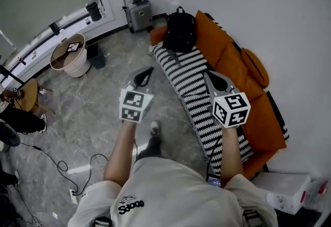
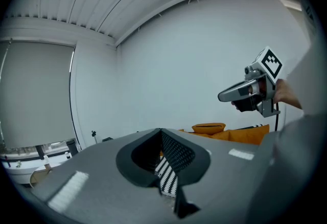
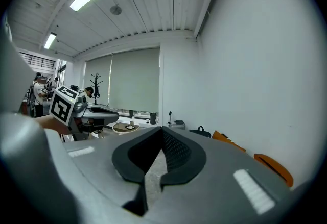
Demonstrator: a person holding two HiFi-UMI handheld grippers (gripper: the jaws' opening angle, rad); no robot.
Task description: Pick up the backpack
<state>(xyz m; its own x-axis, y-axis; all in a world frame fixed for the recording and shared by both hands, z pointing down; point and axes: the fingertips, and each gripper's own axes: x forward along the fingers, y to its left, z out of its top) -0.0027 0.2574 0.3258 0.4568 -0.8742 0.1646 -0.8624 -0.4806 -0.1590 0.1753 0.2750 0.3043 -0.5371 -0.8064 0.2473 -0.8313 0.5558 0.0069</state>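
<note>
In the head view, open grey floor (image 1: 93, 112) was seen to the left of both grippers. It was bounded on the right by an orange sofa (image 1: 232, 65) set against the white wall, its seat covered by a striped blanket (image 1: 191, 86). The black backpack (image 1: 179, 32) was stood at the sofa's far end, well ahead of the left gripper (image 1: 147, 72), held over the floor by the sofa's edge, and the right gripper (image 1: 209, 76), held over the blanket. In the left gripper view, the jaws were seen pressed together with nothing held; only striped blanket was shown through the gap below them, and the backpack could not be made out. In the right gripper view, the jaws were likewise closed and empty, and the backpack was seen small and far off, just right of the jaw tips.
</note>
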